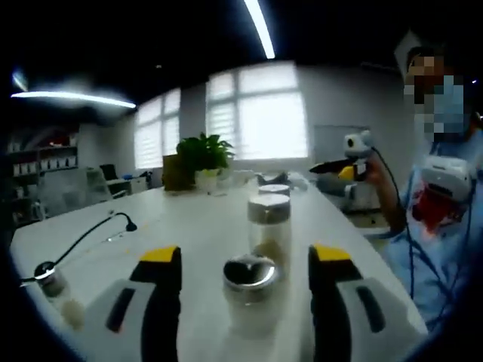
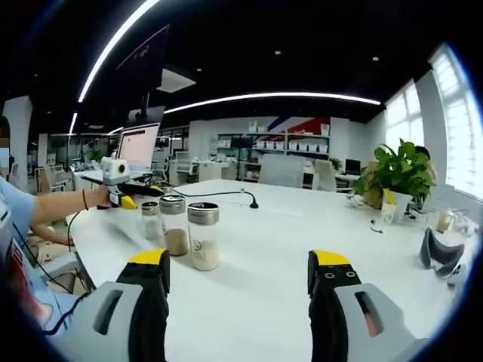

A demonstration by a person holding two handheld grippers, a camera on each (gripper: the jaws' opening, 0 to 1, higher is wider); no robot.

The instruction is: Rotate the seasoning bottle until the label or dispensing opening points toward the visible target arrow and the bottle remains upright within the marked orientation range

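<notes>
Both tongs stand released with nothing between their jaws. Left gripper [image 1: 245, 283] has its yellow-tipped jaws spread wide either side of the nearest seasoning bottle [image 1: 250, 290], not touching it. Right gripper [image 2: 241, 283] hangs over bare table, jaws apart, the bottles well ahead and to its left.

Seasoning bottles — in the left gripper view three stand in a row running away from the camera: the nearest one seen from above, shiny metal lid, glass body blurred; a taller clear one [image 1: 269, 226] behind it with a grey lid and pale contents low down; a third lid [image 1: 274, 189] just visible beyond. In the right gripper view the same cluster stands upright: front bottle [image 2: 203, 235] with whitish powder, middle bottle [image 2: 174, 225] with tan powder, a smaller one [image 2: 151, 220] behind. No label or arrow legible in either view.

Surface: white table [image 2: 287, 226], glossy. A black gooseneck microphone [image 1: 98, 228] lies on it, and a small lidded bottle [image 1: 53, 284] stands near the left edge of the left gripper view. A potted green plant [image 2: 396, 177] sits toward the far end.

Room: open office, bright windows [image 1: 256, 113], ceiling light strips [image 2: 272, 96], shelves along the back wall — a monitor [image 2: 137, 145] beyond the table. A person's forearm [image 2: 64, 204] reaches in from the left of the right gripper view.
</notes>
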